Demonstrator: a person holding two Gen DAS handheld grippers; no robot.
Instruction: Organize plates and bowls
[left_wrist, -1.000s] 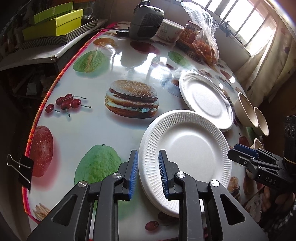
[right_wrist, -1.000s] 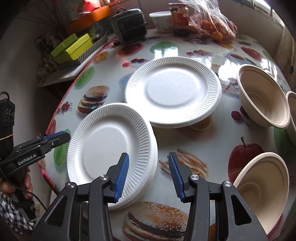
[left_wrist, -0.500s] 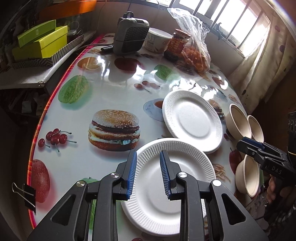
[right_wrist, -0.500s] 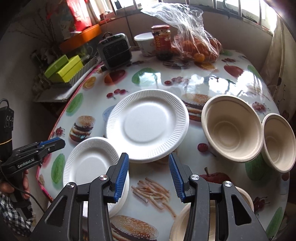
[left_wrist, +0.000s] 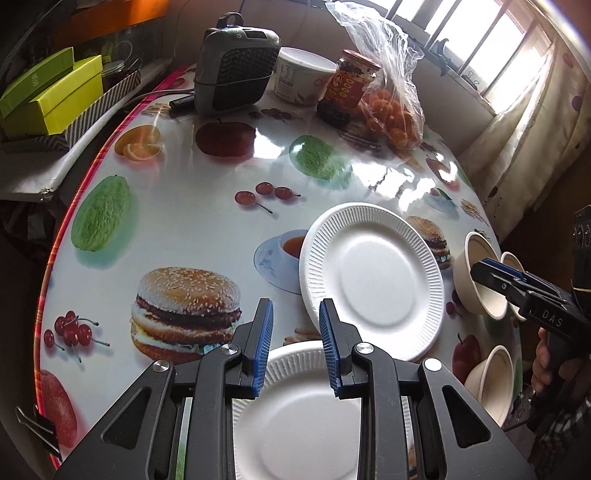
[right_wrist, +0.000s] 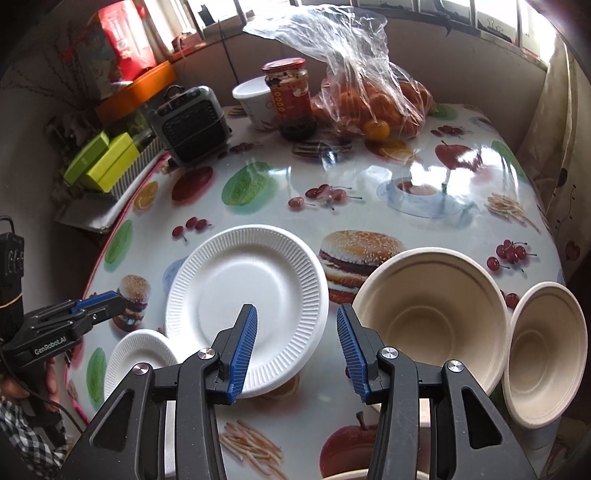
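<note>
Clearly empty, both sets of jaws stood parted above the bench (left_wrist: 207, 221), the large foam plate (right_wrist: 247, 302) just ahead of the right gripper (right_wrist: 297, 349), so that plate's near rim seemed the best bite.

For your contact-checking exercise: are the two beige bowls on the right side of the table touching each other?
Cannot tell. In the right wrist view the large bowl and the small bowl meet rim to rim in the image, but overlap hides any gap.

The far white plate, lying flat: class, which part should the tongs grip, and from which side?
Grip the ribbed rim of the far white plate at its near edge, which overhangs the near plate. One finger can slide under there; elsewhere it lies flat on the table.
</note>
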